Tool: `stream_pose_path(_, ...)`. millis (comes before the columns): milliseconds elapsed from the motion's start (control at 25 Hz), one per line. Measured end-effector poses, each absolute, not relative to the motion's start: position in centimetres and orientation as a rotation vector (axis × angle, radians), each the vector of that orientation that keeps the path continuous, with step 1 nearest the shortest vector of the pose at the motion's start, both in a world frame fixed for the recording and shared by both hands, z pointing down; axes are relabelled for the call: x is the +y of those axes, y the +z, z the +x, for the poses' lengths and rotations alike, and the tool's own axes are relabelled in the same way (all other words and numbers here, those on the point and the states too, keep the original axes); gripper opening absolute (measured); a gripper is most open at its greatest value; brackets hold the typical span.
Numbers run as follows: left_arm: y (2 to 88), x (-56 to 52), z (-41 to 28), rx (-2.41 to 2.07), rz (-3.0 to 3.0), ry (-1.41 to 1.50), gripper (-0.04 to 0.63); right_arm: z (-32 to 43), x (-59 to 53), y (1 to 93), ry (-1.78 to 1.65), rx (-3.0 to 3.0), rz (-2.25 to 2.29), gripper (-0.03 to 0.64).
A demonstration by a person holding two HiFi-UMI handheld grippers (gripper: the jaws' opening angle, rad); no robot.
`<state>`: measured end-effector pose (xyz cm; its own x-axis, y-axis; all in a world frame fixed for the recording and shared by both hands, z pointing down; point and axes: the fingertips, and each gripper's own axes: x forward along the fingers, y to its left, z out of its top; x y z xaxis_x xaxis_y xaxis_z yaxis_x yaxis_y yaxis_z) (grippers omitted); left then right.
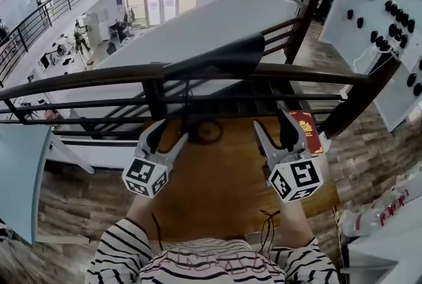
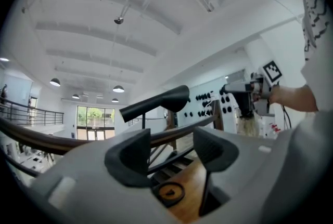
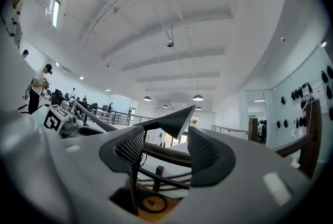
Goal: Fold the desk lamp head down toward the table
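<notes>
While both hang empty over the wooden tabletop (image 1: pixel 224 190), the left gripper (image 1: pixel 173 132) and the right gripper (image 1: pixel 273 126) have their jaws released and apart, with nothing between the pads in either gripper view. From the head view, the lamp head (image 1: pixel 217 57) lies at twelve o'clock from the pair and higher than their jaws. Its long axis runs roughly nine to three, thin end over the left gripper, broad end toward the right. Neither hand looks clearly nearer, so either could press it down. The round lamp base (image 1: pixel 206 131) sits on the tabletop between the grippers, with a red booklet (image 1: pixel 308 132) at three o'clock of the right one. A dark railing (image 1: pixel 99 78) edges the mezzanine beyond, over a bright hall.
</notes>
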<state>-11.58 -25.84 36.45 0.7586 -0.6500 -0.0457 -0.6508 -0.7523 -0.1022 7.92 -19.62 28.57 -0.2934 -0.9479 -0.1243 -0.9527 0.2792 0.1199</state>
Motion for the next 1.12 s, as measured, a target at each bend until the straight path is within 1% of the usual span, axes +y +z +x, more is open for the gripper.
stream_pose_path(240,36.8,-32.0,-10.8,1.121,-2.811,0.010,0.225,8.1,-23.4,25.9,0.372,2.526,-1.859,0.253)
stream_pose_path(400,37.4,-34.8,-9.0,1.155,-2.800,-0.012,0.207,9.6,-26.3,23.8,0.446,2.542,-1.824,0.253)
stream_pose_path(680,37.9,-39.8,-6.5,1.178,-2.787,-0.052,0.204,11.1,-32.9,20.5,0.559,2.602,-1.775,0.253)
stream_pose_path(920,38.9,-42.6,-4.9,1.194,-2.801,-0.073,0.220,11.7,-37.1,19.2,0.636,2.652,-1.750,0.253)
stream_pose_path(1120,39.6,-43.3,-4.0,1.173,-2.818,-0.094,0.261,11.7,-39.4,19.2,0.648,2.687,-1.710,0.252)
